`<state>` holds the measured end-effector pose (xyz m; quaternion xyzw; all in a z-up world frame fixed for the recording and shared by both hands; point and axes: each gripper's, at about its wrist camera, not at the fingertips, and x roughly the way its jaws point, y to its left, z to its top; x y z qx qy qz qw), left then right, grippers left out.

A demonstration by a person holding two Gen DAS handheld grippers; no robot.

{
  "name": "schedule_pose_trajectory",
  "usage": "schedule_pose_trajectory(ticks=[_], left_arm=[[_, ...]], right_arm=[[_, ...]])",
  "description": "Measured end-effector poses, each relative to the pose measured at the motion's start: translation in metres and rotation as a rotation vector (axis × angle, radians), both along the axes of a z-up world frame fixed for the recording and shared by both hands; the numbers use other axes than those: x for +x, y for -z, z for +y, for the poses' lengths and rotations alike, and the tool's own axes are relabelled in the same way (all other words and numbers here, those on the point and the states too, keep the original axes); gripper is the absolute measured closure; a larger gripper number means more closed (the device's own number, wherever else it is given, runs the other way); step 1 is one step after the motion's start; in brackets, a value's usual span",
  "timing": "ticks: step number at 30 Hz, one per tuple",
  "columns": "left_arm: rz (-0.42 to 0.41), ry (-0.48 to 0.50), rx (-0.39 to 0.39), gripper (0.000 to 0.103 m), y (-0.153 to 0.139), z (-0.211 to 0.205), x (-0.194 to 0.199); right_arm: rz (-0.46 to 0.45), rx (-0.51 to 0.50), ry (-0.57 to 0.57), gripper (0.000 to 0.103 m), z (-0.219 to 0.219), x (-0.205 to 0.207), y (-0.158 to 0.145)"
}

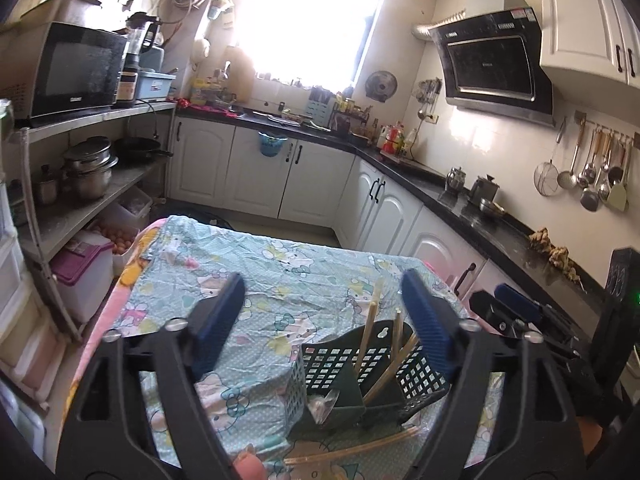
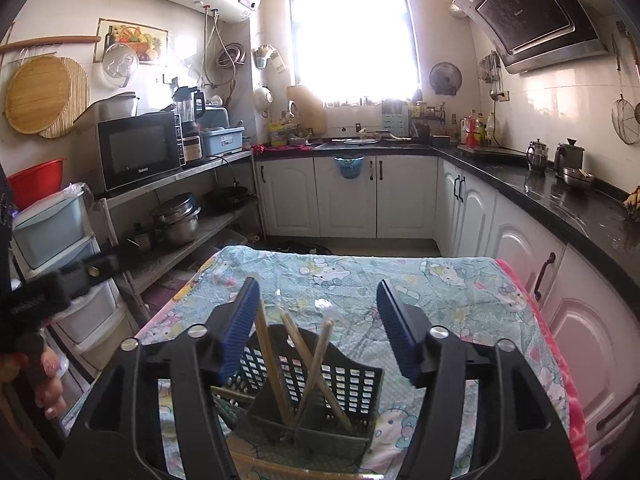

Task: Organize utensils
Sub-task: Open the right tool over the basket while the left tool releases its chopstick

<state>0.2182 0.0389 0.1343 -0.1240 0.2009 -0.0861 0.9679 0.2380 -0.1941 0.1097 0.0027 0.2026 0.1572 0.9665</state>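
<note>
While chopsticks stand in the basket, both grippers hover with fingers spread, pinching nothing.

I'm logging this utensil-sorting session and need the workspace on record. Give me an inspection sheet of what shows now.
Surface: table under a cartoon-print cloth, wrinkled.
Job's things: dark green slotted utensil basket on the cloth; several wooden chopsticks stand tilted and crossed inside; loose chopsticks lie flat in front of the basket.
Clutter: nothing seen elsewhere on the cloth.
Grippers: left gripper open, holding nothing; right gripper open over the basket, pads clear of the chopsticks.
Cables: a dark cable on the floor beyond the table.
Surroundings: microwave and pots on a shelf rack, black countertop, range hood, bright window.
</note>
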Motion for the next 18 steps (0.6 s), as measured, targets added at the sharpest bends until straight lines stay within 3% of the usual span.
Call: schedule_pose_trajectory(ticks=[3,18], left_arm=[[-0.010,-0.017,0.001,0.010,-0.003,0.005,-0.009],[-0.019,-0.005,0.034,0.010,0.002,-0.001,-0.048]], right_arm=[[-0.007,-0.005,0.003,0.034,-0.004,-0.009,-0.001],[-0.008,-0.004,-0.004,0.026,-0.024,-0.051,0.001]])
